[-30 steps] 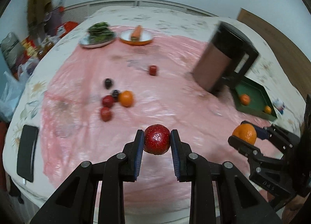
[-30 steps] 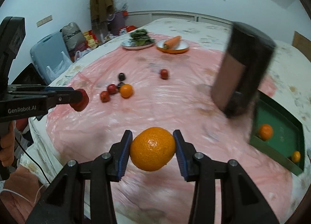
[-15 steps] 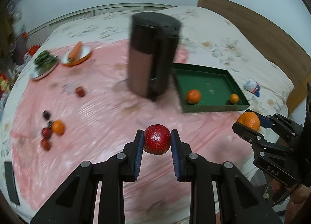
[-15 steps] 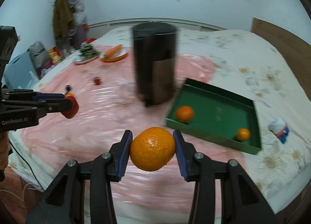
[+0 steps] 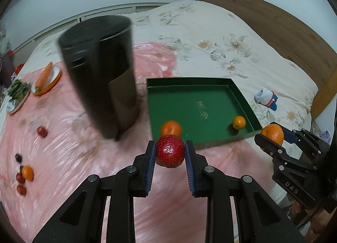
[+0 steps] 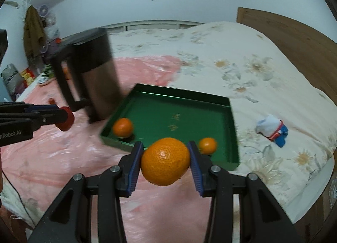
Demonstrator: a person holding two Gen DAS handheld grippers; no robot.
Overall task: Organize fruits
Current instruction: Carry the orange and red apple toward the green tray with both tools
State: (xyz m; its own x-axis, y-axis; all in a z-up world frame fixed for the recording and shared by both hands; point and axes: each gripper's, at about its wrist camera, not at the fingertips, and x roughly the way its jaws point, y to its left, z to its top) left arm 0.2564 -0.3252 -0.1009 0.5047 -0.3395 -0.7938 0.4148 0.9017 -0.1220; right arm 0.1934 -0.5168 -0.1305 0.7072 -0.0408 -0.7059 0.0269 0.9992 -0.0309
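My left gripper (image 5: 170,154) is shut on a red fruit (image 5: 170,154), held above the pink sheet just short of the green tray (image 5: 189,83). My right gripper (image 6: 165,162) is shut on a large orange (image 6: 165,161) at the tray's near edge (image 6: 231,158). Two smaller oranges lie in the tray (image 5: 171,128) (image 5: 239,122). In the left wrist view the right gripper (image 5: 271,135) shows at the right with its orange. In the right wrist view the left gripper (image 6: 67,116) shows at the left with the red fruit.
A tall black canister (image 5: 101,74) stands left of the tray. Loose small fruits (image 5: 23,175) (image 5: 42,131) lie on the pink sheet at the left. Plates with a carrot (image 5: 45,75) and greens (image 5: 16,93) sit far left. A small toy (image 5: 266,99) lies on the floral bedspread.
Both grippers have swung to the right with their fruits held, from over the loose fruits toward the green tray, which now lies directly ahead. The canister now stands at the left.
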